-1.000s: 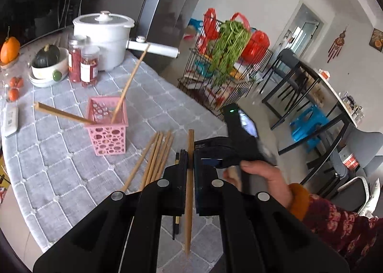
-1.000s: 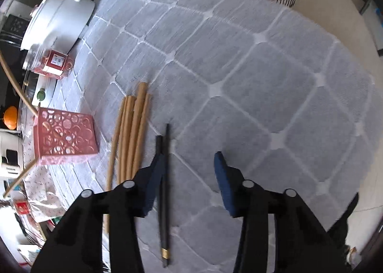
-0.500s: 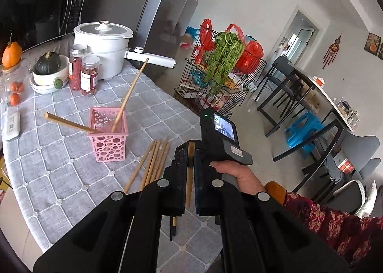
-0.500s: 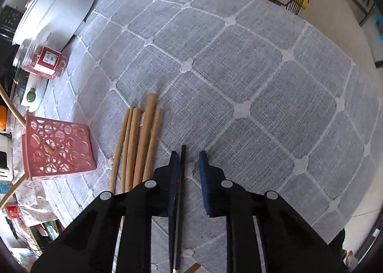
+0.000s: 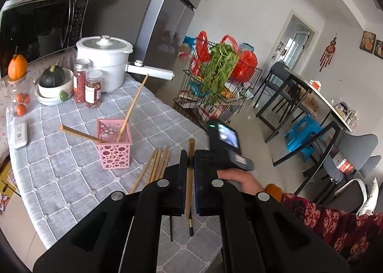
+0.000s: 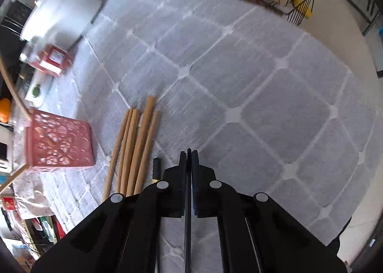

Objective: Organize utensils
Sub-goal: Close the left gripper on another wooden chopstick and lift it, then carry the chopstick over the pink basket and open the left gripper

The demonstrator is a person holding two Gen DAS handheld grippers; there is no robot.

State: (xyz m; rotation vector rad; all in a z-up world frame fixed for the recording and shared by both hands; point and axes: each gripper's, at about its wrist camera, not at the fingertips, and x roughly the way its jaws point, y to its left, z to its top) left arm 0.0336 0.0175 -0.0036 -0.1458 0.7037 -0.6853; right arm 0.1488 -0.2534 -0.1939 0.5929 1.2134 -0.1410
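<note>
Grip, left: left gripper (image 5: 190, 165) is clamped on a wooden chopstick (image 5: 190, 172), which runs lengthways between the pads with its far end poking out past the tips. Risk: the pads pinch a smooth round stick, so it could swivel or slide through on a tilt.

Grip, right: right gripper (image 6: 189, 160) is pinched tight on a thin black chopstick (image 6: 188, 213), held along the line of the fingers. Risk: the stick is very slim, so a slight shift could let it drop back on the tablecloth (image 6: 251, 69).

Near table: a second black chopstick (image 5: 190, 224) lies near the front edge, under the left gripper. Risk: a low sweep could knock it off the table.

Loose sticks: a bundle of wooden chopsticks (image 6: 134, 151) lies just left of the right gripper, between it and the holder. Risk: a carried stick dragged across could scatter them.

Holder: pink basket (image 5: 115, 146) stands left of the bundle, farther in, with two wooden chopsticks (image 5: 132, 108) leaning out of it at wide angles. Risk: it looks light and already top-heavy; a hard poke could tip it, and the leaning sticks could block a new one.

Far table: two spice jars (image 5: 88, 86) and a white pot (image 5: 105, 67) stand well beyond the basket, its long handle pointing right. Risk: small, unless a reach overshoots.
</note>
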